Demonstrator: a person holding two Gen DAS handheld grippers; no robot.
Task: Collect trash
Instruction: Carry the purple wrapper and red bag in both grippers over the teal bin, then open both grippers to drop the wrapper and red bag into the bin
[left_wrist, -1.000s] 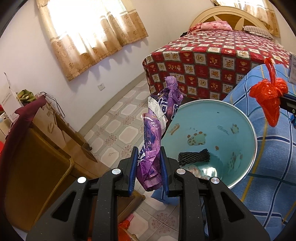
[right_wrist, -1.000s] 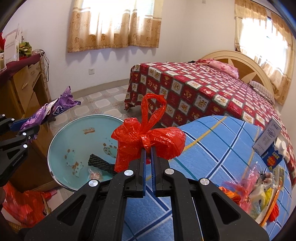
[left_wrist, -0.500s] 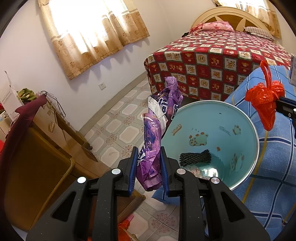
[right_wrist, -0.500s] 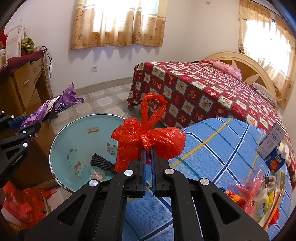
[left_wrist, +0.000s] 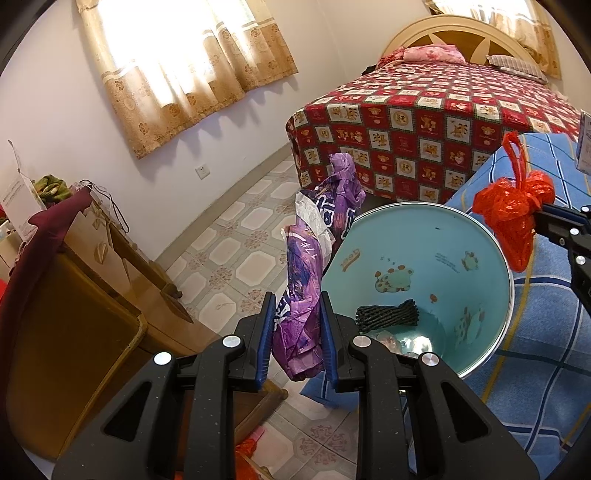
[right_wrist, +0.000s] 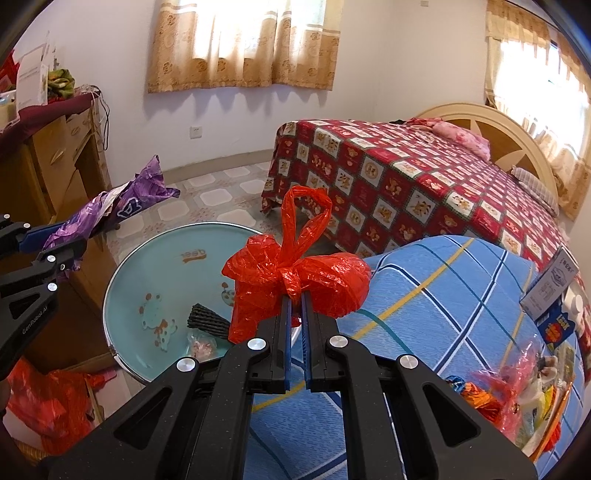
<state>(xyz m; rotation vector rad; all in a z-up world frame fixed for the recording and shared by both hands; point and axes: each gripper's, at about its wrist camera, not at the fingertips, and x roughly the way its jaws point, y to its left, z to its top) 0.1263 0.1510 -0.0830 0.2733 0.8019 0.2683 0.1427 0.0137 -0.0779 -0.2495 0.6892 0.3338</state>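
The red bag (right_wrist: 295, 284) has edged nearer the basin (right_wrist: 155, 266), beside purple wrapper (left_wrist: 306, 273).

Basin (left_wrist: 424, 254) just ahead and right of the left jaws — mesh roll (left_wrist: 386, 313) inside; wrapper (left_wrist: 314, 258) between those jaws. Knotted bag (right_wrist: 291, 280) between the right jaws, basin beyond-left, bed (right_wrist: 406, 177) farther ahead, clutter (right_wrist: 532, 384) to the right.

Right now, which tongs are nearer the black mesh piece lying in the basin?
Hard to call; the left looks slightly nearer. The left tongs hold the purple wrapper beside the basin's rim. The right tongs hold the red bag over the opposite rim from the mesh piece.
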